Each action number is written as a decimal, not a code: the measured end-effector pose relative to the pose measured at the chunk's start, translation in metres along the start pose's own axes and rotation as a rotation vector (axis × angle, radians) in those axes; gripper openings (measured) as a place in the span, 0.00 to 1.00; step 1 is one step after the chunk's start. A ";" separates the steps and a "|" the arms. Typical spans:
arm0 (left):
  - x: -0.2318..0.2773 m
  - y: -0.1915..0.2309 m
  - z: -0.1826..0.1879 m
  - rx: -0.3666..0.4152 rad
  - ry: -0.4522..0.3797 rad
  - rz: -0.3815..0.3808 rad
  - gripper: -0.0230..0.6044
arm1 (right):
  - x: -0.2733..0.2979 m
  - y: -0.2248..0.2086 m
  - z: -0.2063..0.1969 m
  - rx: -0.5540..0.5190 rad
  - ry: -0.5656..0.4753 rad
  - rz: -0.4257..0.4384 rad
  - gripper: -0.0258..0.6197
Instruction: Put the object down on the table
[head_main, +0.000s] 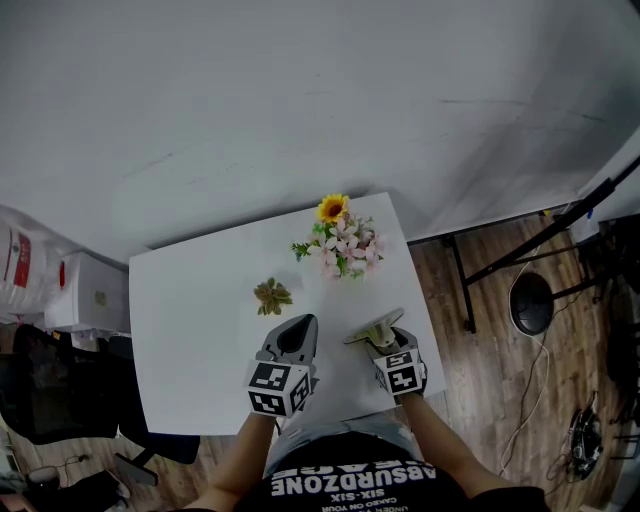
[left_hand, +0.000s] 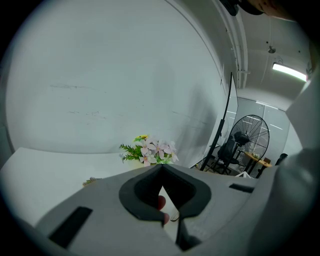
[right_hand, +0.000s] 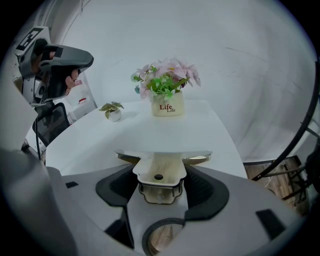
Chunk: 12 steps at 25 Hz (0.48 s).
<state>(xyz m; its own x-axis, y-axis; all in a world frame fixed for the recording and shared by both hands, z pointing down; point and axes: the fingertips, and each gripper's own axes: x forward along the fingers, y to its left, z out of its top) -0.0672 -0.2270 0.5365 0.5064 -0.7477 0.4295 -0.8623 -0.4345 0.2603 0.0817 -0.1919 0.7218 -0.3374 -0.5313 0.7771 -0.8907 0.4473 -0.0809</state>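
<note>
My right gripper (head_main: 381, 338) is shut on a scraper (right_hand: 163, 161) with a pale wooden handle and a wide flat metal blade. The handle sits between the jaws and the blade (head_main: 372, 328) lies level, just above the near right part of the white table (head_main: 195, 330). My left gripper (head_main: 296, 338) hovers beside it over the table's front edge, shut with nothing in it. In the left gripper view its jaws (left_hand: 162, 169) point up toward the wall. The right gripper view shows the left gripper (right_hand: 59, 64) raised at upper left.
A pot of pink flowers with a sunflower (head_main: 341, 243) stands at the table's far right, and a small potted plant (head_main: 271, 296) near the middle. A black chair (head_main: 55, 400) and white boxes (head_main: 88, 295) are left of the table; a floor fan (left_hand: 250, 137) and stand legs (head_main: 530, 298) are right.
</note>
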 end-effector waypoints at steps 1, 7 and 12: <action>0.000 0.000 0.000 0.001 0.000 0.000 0.04 | 0.000 0.000 0.000 -0.005 0.001 -0.001 0.48; -0.003 -0.002 0.000 0.000 -0.004 0.006 0.04 | 0.000 0.001 -0.003 -0.021 0.004 -0.005 0.48; -0.007 0.001 -0.002 -0.005 -0.005 0.019 0.04 | 0.003 0.002 -0.007 -0.050 0.007 -0.016 0.48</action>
<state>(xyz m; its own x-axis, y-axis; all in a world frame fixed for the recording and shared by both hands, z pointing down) -0.0717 -0.2212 0.5355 0.4898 -0.7585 0.4299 -0.8717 -0.4177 0.2562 0.0816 -0.1876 0.7286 -0.3213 -0.5336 0.7823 -0.8794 0.4747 -0.0374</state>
